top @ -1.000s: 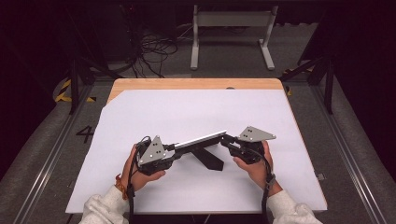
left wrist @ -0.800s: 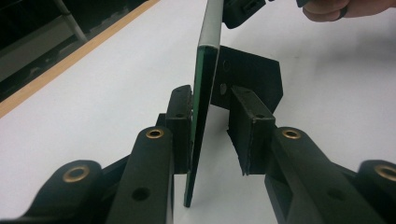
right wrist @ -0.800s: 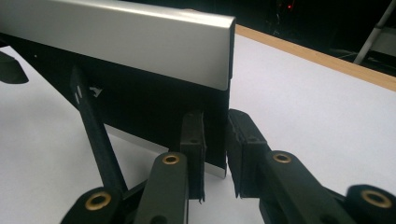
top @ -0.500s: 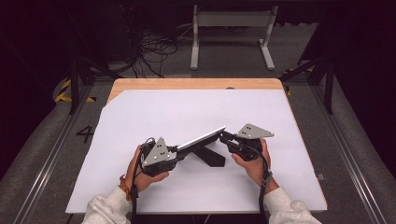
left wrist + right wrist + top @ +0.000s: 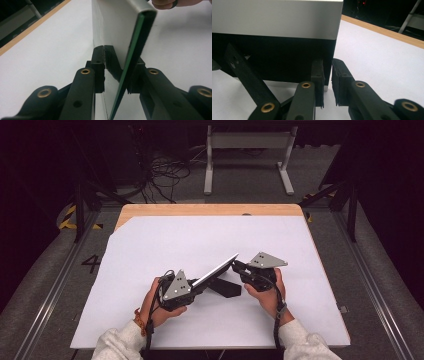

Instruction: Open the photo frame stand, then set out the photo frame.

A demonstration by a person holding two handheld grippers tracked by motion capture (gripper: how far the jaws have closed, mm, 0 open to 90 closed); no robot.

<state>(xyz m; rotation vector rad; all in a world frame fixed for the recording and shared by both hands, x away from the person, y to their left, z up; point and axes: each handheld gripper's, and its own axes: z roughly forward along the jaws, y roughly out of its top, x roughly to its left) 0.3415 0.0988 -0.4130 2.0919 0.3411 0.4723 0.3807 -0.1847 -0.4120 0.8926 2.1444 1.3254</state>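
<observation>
A thin flat panel (image 5: 216, 269) with a silver back and a dark glass face hangs tilted over the white sheet, between my two grippers. Under it a black stand bar (image 5: 226, 289) rests on the sheet. My left gripper (image 5: 199, 283) is shut on the panel's lower end. In the left gripper view the panel (image 5: 117, 32) runs edge-on between the pads of my left gripper (image 5: 116, 72). My right gripper (image 5: 237, 266) is at the panel's raised end. Its jaws have just been closing. In the right gripper view a narrow gap of my right gripper (image 5: 328, 77) stands before the panel's corner (image 5: 287, 60), with nothing between the pads.
The white sheet (image 5: 150, 245) covers most of a wooden table (image 5: 210, 210). Beyond the far edge are a white frame stand (image 5: 247, 150) and loose cables (image 5: 165, 170) on the floor. Metal rails (image 5: 55, 285) run along both sides.
The panel's raised end has lifted slightly. Both hands have stayed almost where they were.
</observation>
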